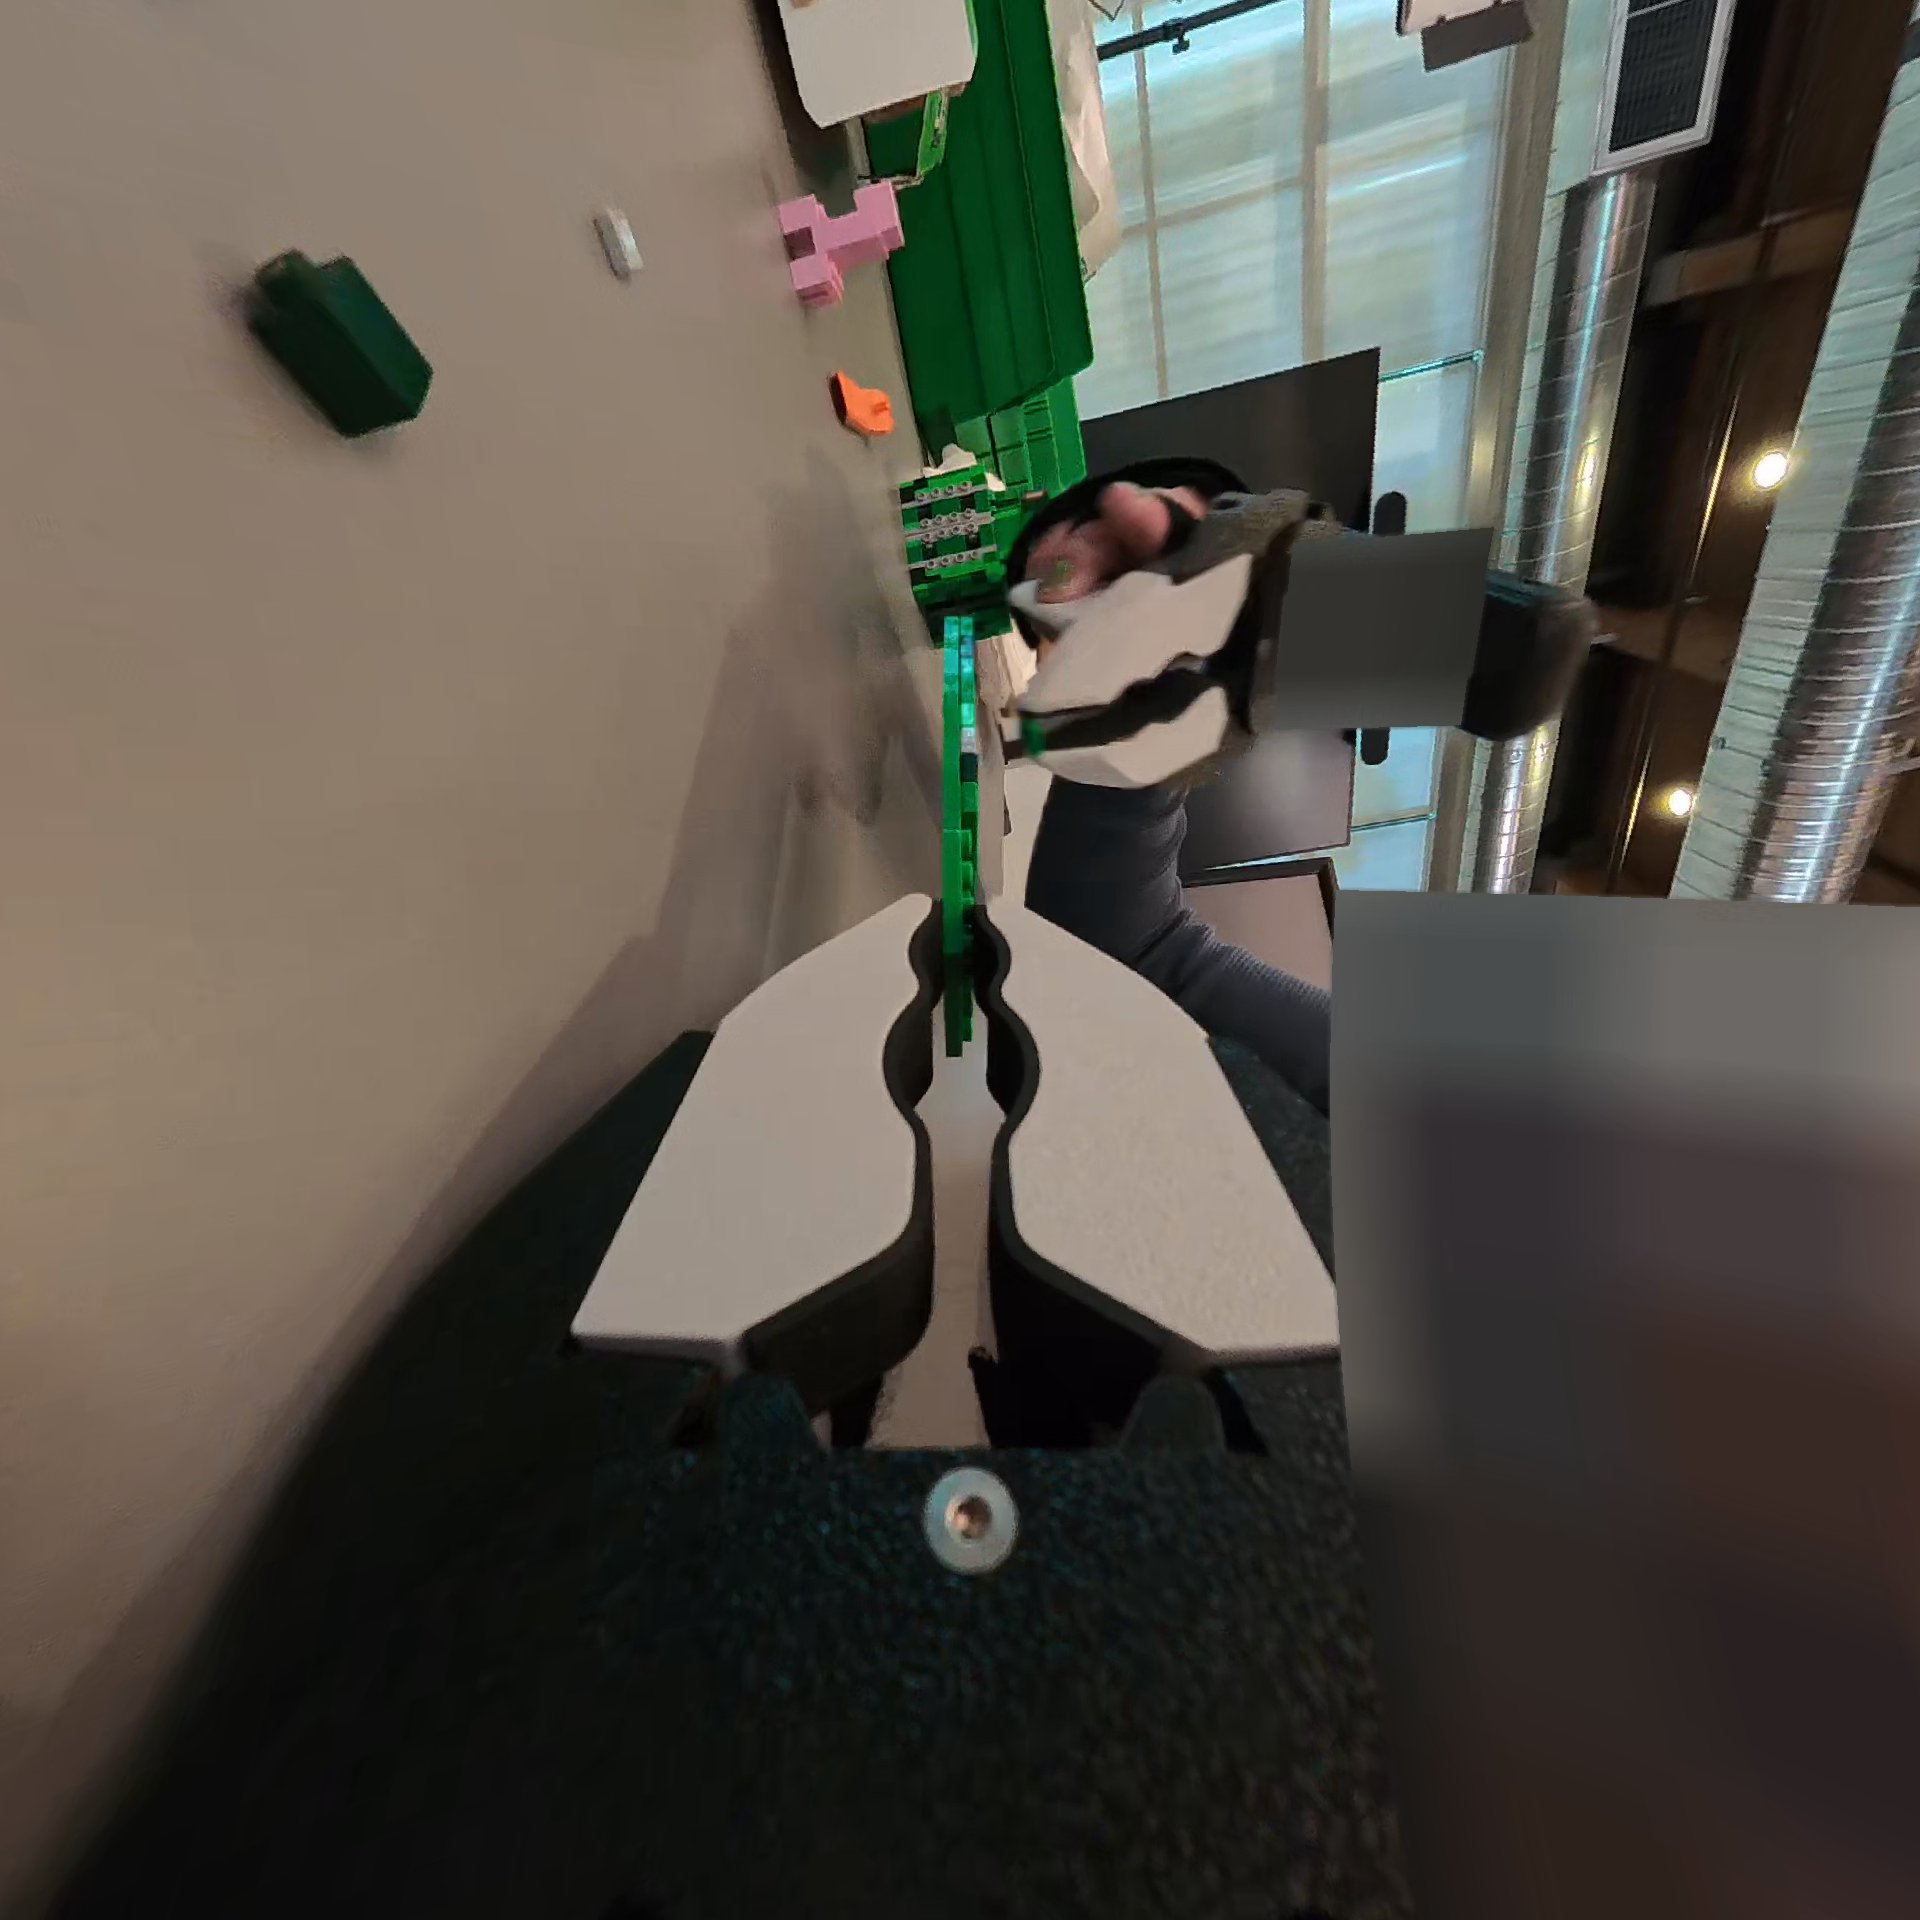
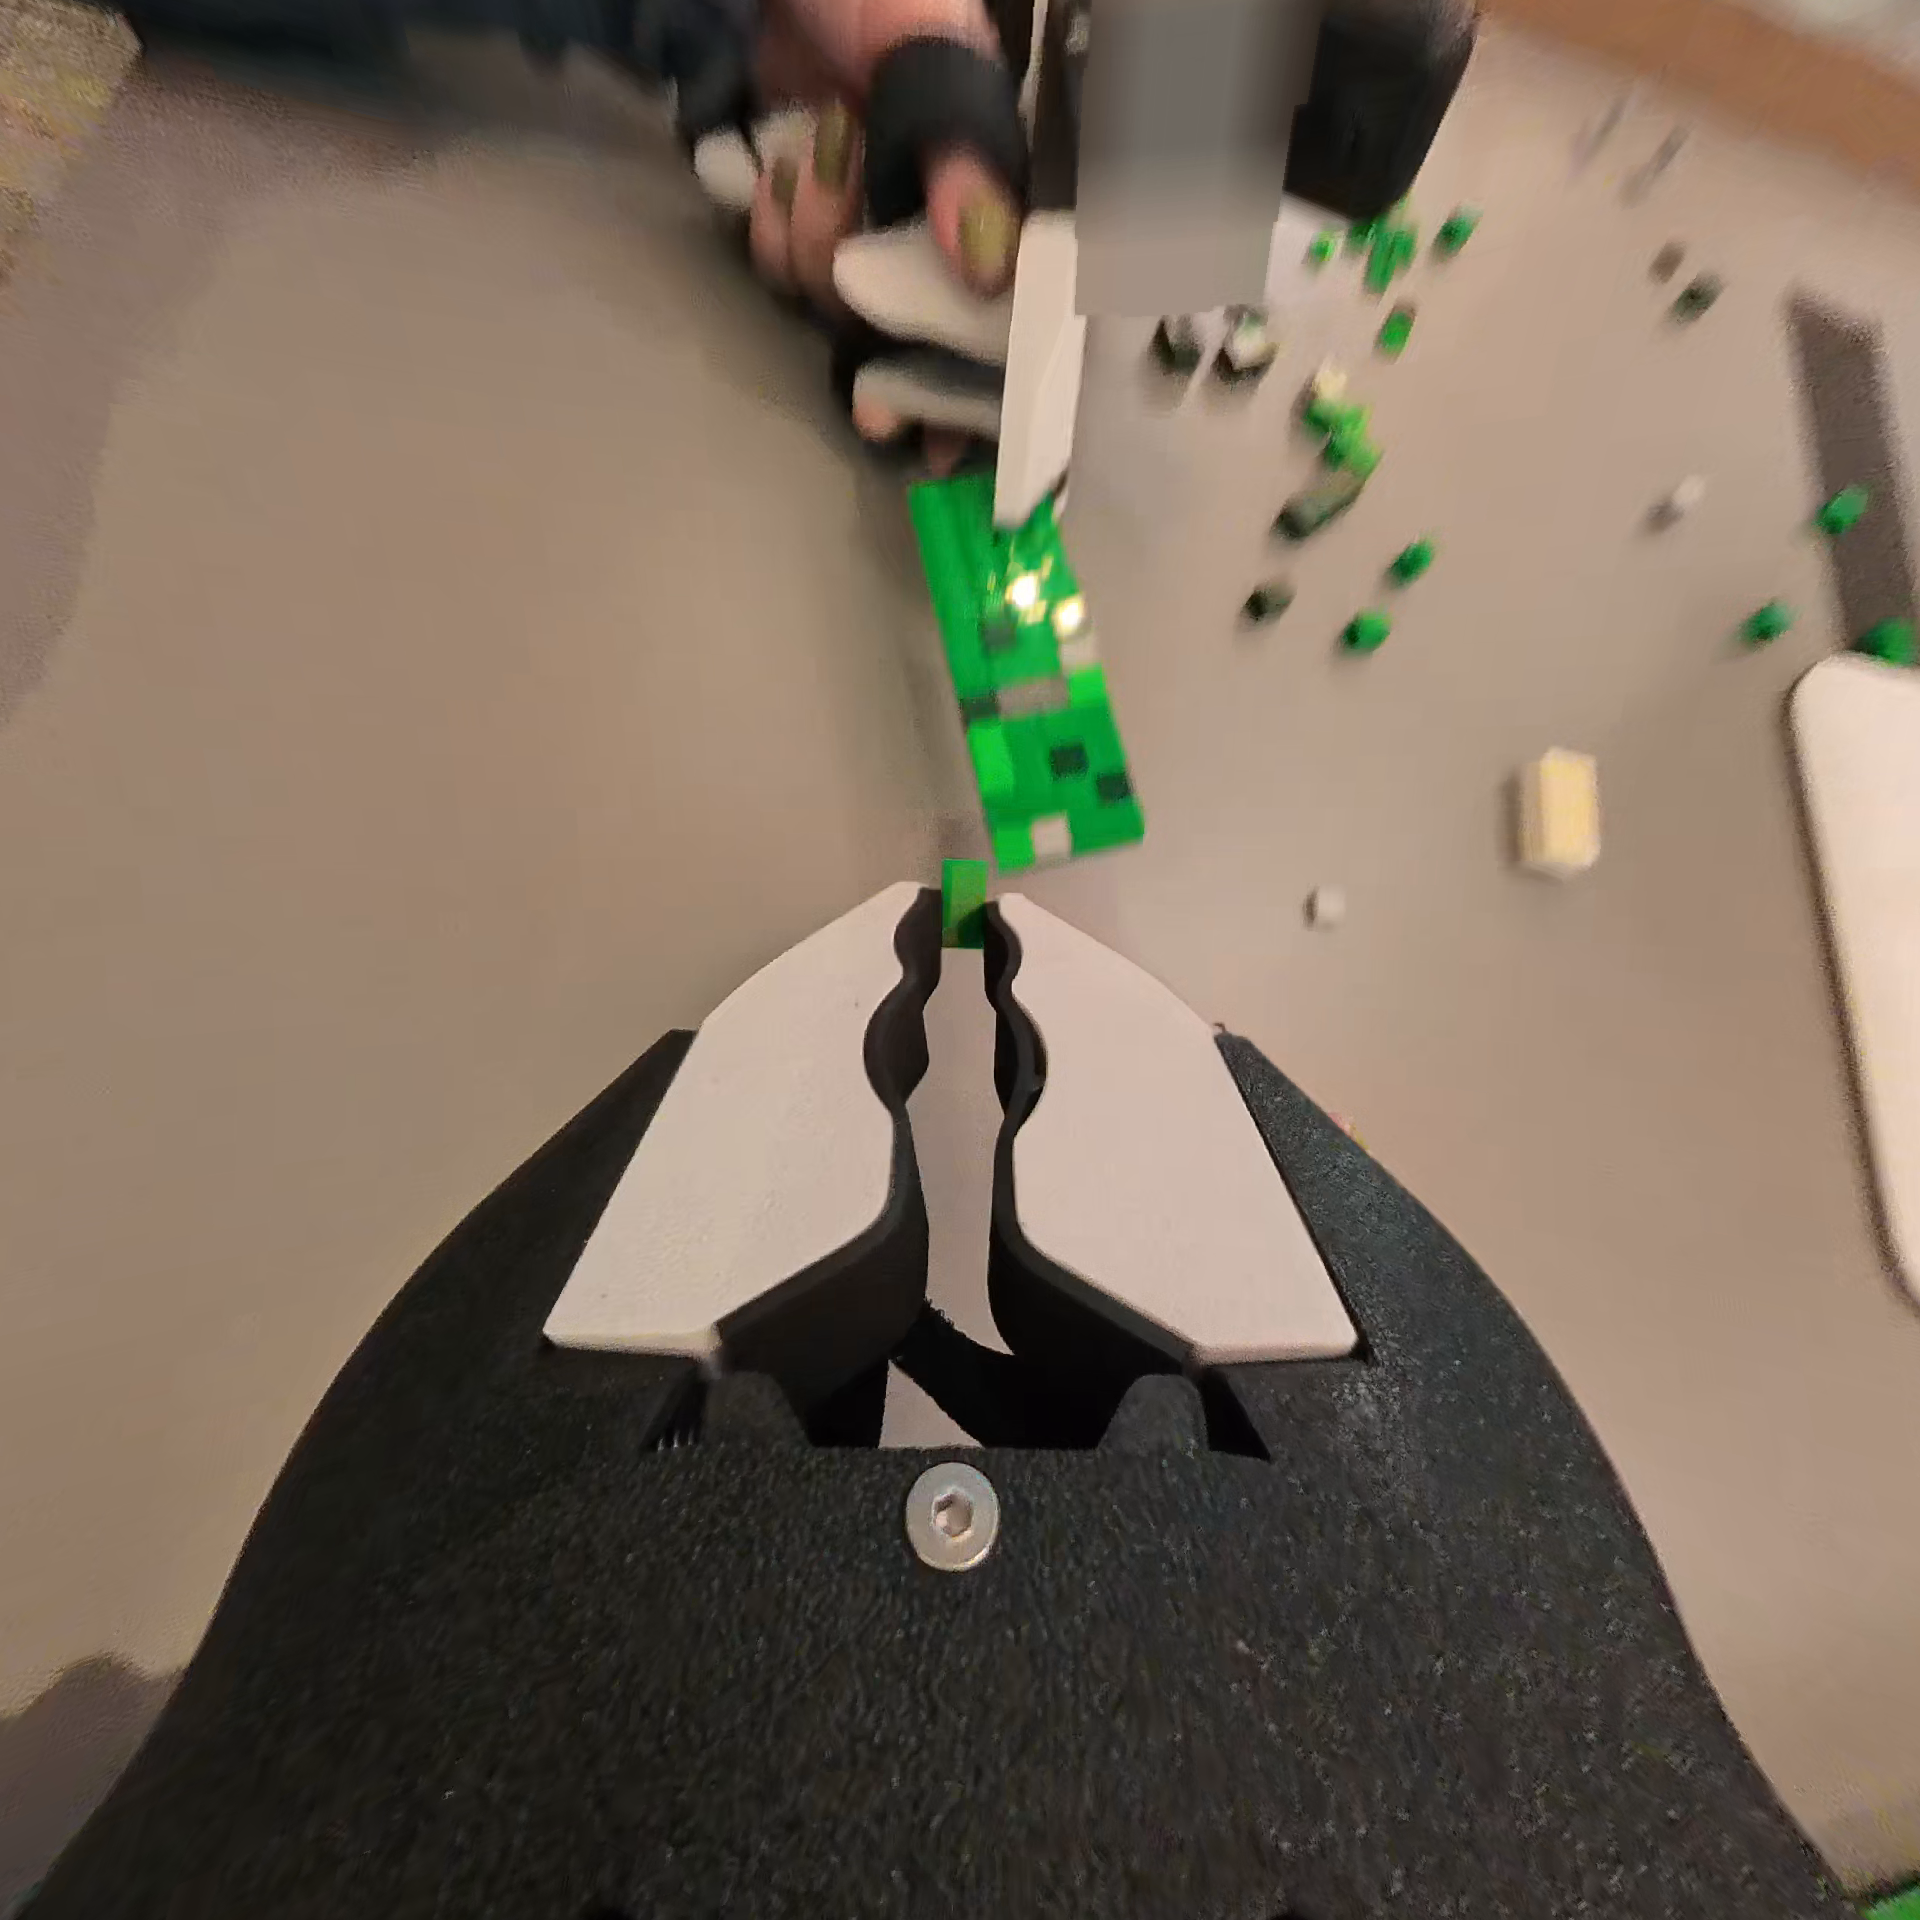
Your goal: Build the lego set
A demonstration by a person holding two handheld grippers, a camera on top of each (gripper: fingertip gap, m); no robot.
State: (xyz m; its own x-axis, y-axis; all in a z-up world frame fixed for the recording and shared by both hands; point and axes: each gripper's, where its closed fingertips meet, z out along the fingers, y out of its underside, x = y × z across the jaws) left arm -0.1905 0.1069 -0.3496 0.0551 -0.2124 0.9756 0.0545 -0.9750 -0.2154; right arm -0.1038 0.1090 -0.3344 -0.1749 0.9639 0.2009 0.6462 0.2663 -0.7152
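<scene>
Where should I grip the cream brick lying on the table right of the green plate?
Take the cream brick across its two long sides, coming from above. It lies flat on the table, apart from other pieces. Both grippers are full: free the right gripper of its small green piece first.

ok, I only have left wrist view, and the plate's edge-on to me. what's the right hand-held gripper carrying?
Observer: A small green piece, pinched at the tips of the right hand-held gripper.
Operator: seated on the plate yet?
Observer: It looks not; it sits just short of the near end of the green plate assembly.
Operator: what's on the plate's face?
Observer: Flat tiles in mixed greens, with a few dark and pale squares.
</scene>
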